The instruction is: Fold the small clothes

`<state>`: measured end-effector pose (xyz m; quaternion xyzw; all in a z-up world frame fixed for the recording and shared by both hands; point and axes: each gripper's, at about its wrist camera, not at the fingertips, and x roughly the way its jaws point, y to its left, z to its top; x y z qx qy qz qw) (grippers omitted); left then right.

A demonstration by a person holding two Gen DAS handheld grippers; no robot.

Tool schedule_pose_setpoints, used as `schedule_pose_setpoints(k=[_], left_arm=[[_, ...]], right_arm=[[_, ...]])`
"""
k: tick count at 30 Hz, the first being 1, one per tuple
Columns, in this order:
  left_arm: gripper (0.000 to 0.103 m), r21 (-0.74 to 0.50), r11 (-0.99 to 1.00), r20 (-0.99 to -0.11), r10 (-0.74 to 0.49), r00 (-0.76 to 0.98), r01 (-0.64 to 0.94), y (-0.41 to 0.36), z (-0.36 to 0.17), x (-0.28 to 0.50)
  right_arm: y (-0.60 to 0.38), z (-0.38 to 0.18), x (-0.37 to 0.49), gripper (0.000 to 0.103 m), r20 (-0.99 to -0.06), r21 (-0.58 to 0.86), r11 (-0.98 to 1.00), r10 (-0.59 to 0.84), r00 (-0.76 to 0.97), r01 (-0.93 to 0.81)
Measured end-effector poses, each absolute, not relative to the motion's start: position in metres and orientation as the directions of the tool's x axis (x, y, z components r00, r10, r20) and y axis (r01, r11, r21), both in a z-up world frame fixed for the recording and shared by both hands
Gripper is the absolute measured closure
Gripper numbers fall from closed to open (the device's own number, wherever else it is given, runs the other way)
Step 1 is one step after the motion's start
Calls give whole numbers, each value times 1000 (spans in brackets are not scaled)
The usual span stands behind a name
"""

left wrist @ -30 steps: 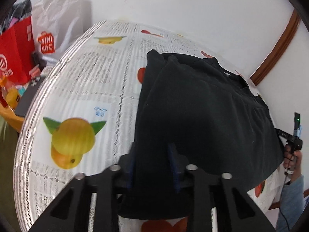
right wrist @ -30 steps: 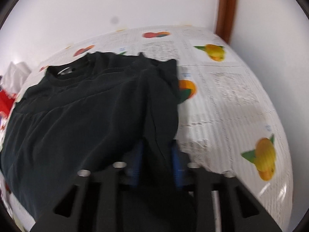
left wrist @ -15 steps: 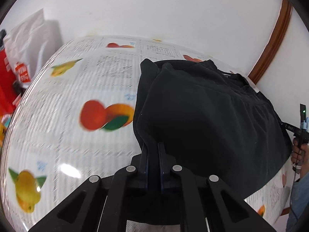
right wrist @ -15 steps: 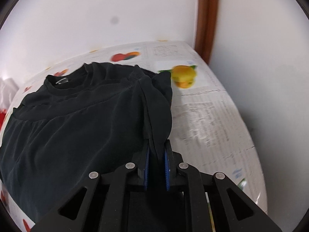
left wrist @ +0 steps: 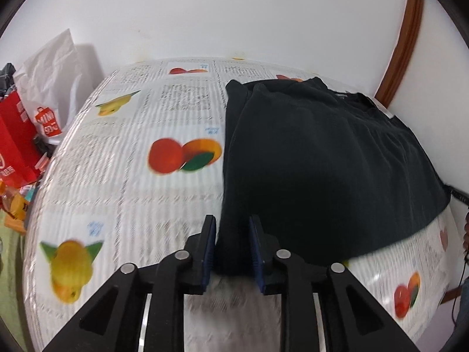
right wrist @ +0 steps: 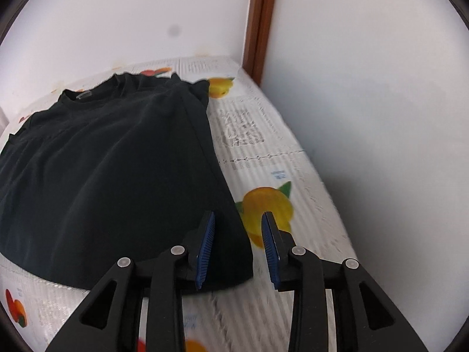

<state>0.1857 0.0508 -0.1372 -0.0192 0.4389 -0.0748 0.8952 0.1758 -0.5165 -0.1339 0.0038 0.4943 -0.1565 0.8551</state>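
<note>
- On the fruit-print tablecloth (left wrist: 176, 193) the black shirt (left wrist: 322, 170) lay spread flat, sleeves folded in.
- The left gripper (left wrist: 231, 246) and right gripper (right wrist: 238, 243) were opening, each hem corner loose between parted pads.
- Judged best: release fully, lift clear without dragging cloth.
- The wall (right wrist: 366, 102) crowded the right; open tablecloth lay left.

Both fisheye views are bright and evenly lit, with soft shadows on the white walls. Motion blur smears the patterned tabletop (left wrist: 123, 182) nearest the camera (worst along the bottom). Edges bow strongly, and black vignettes fill all 4 corners.
</note>
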Motion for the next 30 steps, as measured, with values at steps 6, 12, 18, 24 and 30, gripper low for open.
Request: schedule_pose_setpoints(k=[6,12,18,24,30], left_arm=[[72,-91,995,-787,-100,609,46,80,-140,154],[50,-40,998,-798,4,603,-58,113,-149,128],[48,-19,993,-798,55,601,-115,140,-152,116],[48,-43,993,-787,37,616,-114,151,-151,113],[47,-42,994,-779,31,626,-102,151,-155,117]], right_arm=[[-435,-101,174,61,-805,-146,977,-209,555,157],[-299,-121,195,56,-813,-94,993,-36,581,-70],[-180,-147,199,56,-823,-110,969,36,567,-222],[-124,-137,162,62,-825,-157,901,105,555,-404],[-79,-143,134,46,-814,-272,809,96,573,-521]])
